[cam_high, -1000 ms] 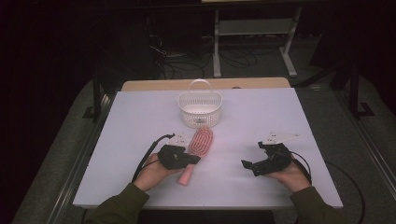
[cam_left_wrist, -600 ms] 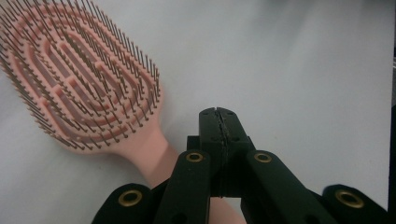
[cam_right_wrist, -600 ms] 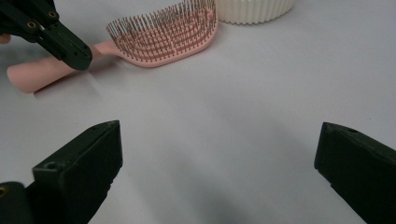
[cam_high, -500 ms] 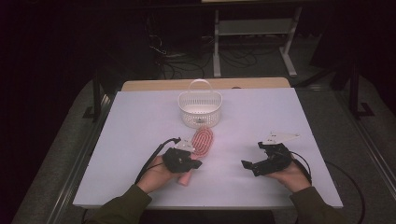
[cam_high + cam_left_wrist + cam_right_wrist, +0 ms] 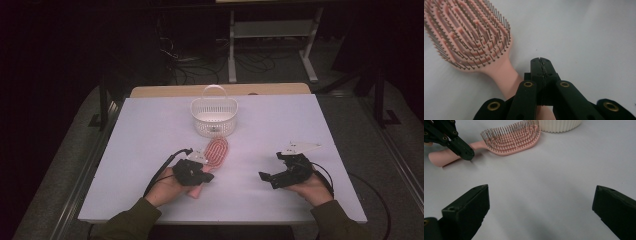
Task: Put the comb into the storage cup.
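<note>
A pink hairbrush [image 5: 217,150] lies bristles up on the white table, head toward the basket and handle [image 5: 507,77] toward the person. My left gripper [image 5: 206,176] is low over the handle. In the left gripper view its jaws are pressed together with nothing between them [image 5: 541,67], their tip just to the right of the handle. The right gripper view shows that shut tip [image 5: 465,152] in front of the pink handle [image 5: 441,157]. My right gripper [image 5: 271,167] rests at the table's right with its jaws wide apart [image 5: 541,202], over bare table.
A white ribbed basket [image 5: 214,120] with an upright handle stands behind the brush head, and its lower wall [image 5: 560,125] shows in the right gripper view. A black cable [image 5: 162,170] loops left from the left gripper. Beyond the table's far edge stand dark floor and a metal frame [image 5: 270,30].
My left gripper has slid a little toward the near edge, along the brush handle. The brush, the basket and the right gripper have kept still.
</note>
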A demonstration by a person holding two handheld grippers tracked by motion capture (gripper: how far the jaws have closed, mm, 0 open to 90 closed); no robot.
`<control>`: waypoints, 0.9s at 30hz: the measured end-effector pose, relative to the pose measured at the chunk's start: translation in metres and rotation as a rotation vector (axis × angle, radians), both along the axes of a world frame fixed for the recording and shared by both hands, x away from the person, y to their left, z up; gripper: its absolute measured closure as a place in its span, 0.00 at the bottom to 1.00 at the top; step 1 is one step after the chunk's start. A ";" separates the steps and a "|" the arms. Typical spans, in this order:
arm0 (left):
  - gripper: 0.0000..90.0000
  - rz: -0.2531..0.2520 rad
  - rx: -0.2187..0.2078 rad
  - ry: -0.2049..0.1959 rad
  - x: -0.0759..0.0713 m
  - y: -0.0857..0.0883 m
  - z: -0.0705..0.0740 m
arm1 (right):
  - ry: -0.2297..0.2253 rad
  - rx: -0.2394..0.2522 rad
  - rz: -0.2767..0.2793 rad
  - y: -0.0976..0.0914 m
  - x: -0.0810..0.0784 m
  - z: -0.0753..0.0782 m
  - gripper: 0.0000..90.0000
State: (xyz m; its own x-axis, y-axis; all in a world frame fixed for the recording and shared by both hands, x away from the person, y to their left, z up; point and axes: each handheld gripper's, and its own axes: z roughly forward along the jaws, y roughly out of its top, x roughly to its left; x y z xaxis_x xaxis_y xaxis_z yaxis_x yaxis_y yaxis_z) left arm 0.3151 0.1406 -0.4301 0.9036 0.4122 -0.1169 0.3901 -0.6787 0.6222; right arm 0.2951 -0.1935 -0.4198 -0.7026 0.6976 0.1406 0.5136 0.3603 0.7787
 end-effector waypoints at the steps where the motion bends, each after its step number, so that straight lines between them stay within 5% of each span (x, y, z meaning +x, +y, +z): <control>1: 1.00 0.003 -0.001 0.001 0.000 0.001 0.000 | 0.000 0.000 0.000 0.000 0.000 0.000 0.01; 27: 1.00 0.106 0.067 -0.022 0.010 0.049 0.003 | 0.003 0.001 -0.001 0.000 0.001 0.000 0.01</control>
State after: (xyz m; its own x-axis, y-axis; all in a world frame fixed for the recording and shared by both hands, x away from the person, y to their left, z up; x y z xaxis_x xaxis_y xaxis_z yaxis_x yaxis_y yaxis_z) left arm 0.3248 0.1895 -0.4272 0.8567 0.5114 -0.0667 0.4484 -0.6748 0.5861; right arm 0.2958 -0.1937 -0.4200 -0.7014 0.6982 0.1432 0.5161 0.3590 0.7776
